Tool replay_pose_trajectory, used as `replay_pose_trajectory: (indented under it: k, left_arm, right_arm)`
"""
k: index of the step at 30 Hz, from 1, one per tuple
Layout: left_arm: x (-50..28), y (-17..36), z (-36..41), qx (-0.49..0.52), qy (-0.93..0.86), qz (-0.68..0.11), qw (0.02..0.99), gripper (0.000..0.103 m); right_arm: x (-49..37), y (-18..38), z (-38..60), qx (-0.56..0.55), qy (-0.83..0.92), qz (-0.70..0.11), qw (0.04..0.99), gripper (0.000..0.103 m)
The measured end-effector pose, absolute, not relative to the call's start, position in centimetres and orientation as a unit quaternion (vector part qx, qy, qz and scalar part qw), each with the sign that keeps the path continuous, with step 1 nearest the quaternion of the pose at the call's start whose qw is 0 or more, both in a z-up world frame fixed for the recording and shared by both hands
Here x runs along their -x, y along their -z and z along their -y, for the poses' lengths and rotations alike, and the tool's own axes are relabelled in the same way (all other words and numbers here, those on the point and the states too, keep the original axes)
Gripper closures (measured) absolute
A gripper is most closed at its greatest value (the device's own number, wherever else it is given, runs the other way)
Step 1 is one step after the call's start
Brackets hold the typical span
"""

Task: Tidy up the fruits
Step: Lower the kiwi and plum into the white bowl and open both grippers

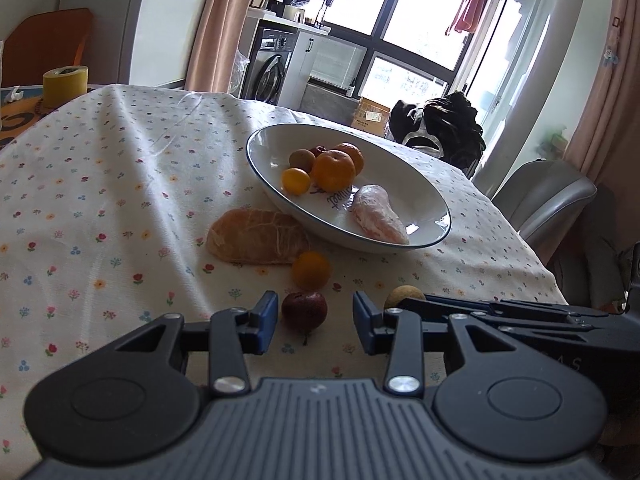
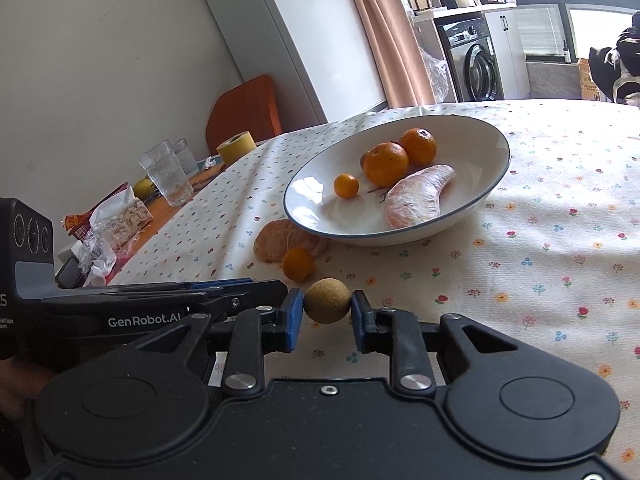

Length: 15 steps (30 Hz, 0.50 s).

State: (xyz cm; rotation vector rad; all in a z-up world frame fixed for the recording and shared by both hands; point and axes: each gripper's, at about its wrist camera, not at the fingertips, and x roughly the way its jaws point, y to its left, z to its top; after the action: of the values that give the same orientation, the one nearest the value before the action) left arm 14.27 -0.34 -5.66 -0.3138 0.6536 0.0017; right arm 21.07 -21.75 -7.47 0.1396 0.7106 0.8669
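Note:
A white bowl (image 1: pixel 424 200) (image 2: pixel 480 196) on the flowered cloth holds two mandarins (image 1: pixel 334 170), a kumquat (image 1: pixel 296 181), smaller fruits behind them and a peeled citrus segment (image 1: pixel 378 214) (image 2: pixel 416 196). On the cloth in front of the bowl lie another peeled segment (image 1: pixel 256 236) (image 2: pixel 286 242) and a kumquat (image 1: pixel 311 270) (image 2: pixel 298 264). My left gripper (image 1: pixel 315 318) is open, and a dark red fruit (image 1: pixel 304 311) rests on the cloth between its blue pads without touching them. My right gripper (image 2: pixel 327 309) is shut on a tan round fruit (image 2: pixel 327 300) (image 1: pixel 404 295).
A yellow tape roll (image 1: pixel 65 84) (image 2: pixel 237 146), two glasses (image 2: pixel 166 178) and wrappers (image 2: pixel 116 220) sit at the table's left end. A grey chair (image 1: pixel 548 196) stands past the right edge. The cloth right of the bowl (image 2: pixel 560 260) is bare.

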Motion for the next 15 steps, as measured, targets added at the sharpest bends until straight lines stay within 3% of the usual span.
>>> replay_pose_trajectory:
  k: [1, 2, 15]
  left_arm:
    - [-14.4, 5.8, 0.4, 0.153, -0.002, -0.323, 0.934, 0.079]
    - [-14.6, 5.9, 0.4, 0.153, -0.002, -0.327, 0.933, 0.080]
    - [-15.0, 3.4, -0.3, 0.156, -0.015, -0.298, 0.942, 0.080]
  right_arm:
    - [-21.2, 7.4, 21.9, -0.068, -0.409, -0.336, 0.846, 0.079]
    - [-21.4, 7.3, 22.1, -0.069, -0.408, -0.334, 0.847, 0.079]
    - [-23.6, 5.3, 22.8, -0.095, -0.411, -0.313, 0.851, 0.079]
